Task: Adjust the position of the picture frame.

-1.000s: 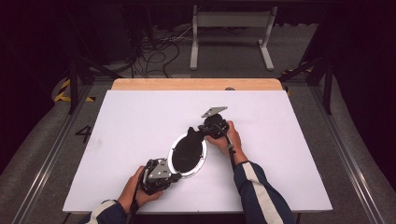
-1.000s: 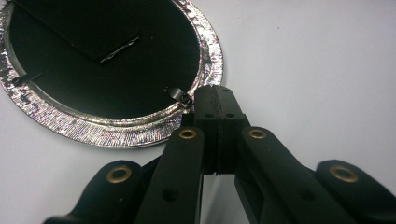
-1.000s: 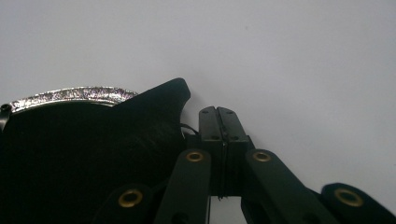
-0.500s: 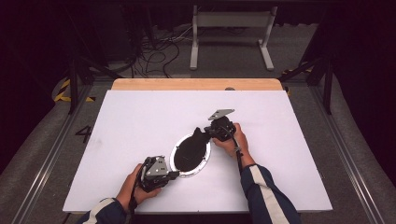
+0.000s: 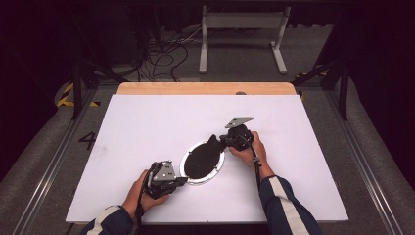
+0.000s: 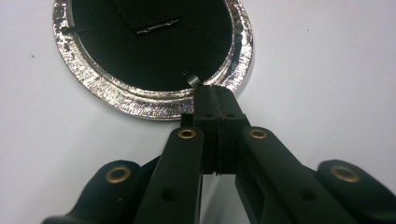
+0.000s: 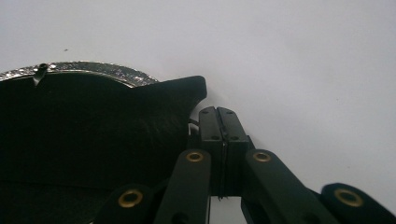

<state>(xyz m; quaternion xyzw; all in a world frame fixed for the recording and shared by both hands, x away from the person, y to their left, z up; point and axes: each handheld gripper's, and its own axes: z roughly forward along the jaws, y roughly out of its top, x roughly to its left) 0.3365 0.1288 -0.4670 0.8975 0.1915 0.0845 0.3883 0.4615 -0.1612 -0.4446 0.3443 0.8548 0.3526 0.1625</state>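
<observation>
Two grippers work at one white table [image 5: 147, 122], and between them lie one round silver-rimmed plate [image 5: 186, 170] and one black flat piece [image 5: 203, 155] resting on it. Nearest the person, the left gripper [image 5: 182, 180] sits at the plate's near-left edge; in the left gripper view its jaws are pressed fully together, and their tips [image 6: 215, 95] meet right at the plate's shiny rim [image 6: 140, 102], though whether a sliver of rim is pinched between them cannot be told. Across the plate, the right gripper [image 5: 224, 141] is at the far-right end of the black piece, its grey three-cornered plate on top. In the right gripper view its jaws are likewise closed flat against each other, their tips [image 7: 216, 112] just beside the black piece's pointed end [image 7: 187, 91]; whether they pinch its edge cannot be told. The black piece covers most of the plate near the table's middle, and its long axis runs on a diagonal, from near-left to far-right, with a narrow tail sticking out past the rim toward the right gripper. Beyond the white surface one wooden strip [image 5: 205, 88] edges the far side.
</observation>
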